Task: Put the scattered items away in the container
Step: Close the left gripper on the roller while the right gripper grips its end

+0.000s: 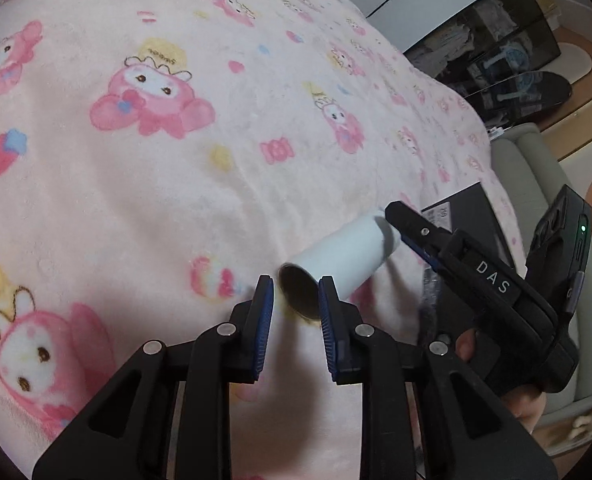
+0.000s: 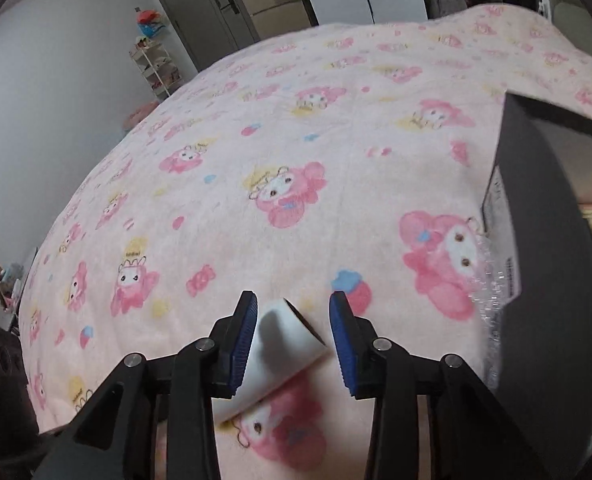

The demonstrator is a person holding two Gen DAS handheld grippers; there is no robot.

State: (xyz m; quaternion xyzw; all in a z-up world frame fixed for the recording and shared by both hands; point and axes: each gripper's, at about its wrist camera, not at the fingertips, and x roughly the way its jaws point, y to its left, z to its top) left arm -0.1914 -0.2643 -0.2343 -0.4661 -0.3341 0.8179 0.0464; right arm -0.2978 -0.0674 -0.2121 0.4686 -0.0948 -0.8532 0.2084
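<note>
The step in hand is the pickup of a scattered item: a white tube [image 1: 341,256], open at both ends with a dark inside, lies on its side on the pink patterned blanket [image 1: 136,184]. The right gripper [image 2: 292,322] straddles one end of the tube; its jaws stand partly apart, the left pad touching or nearly touching the tube wall while the right pad is clear of it, so no firm grip is made. In the left wrist view this gripper is seen at the far end of the tube. The left gripper [image 1: 296,300] is at the near open end, its jaws narrowly parted and empty; the rim sits just beyond its tips. The container, a dark box [image 2: 543,216], stands near on the right side of the right wrist view, with a piece of clear bubble wrap [image 2: 491,300] against its side. The next move calls for the right jaws to be centred on the tube and closed until both pads bear on the wall. The tube is then lifted and carried over the box opening. A light, round wall may roll or slip; pressure should be moderate.
</note>
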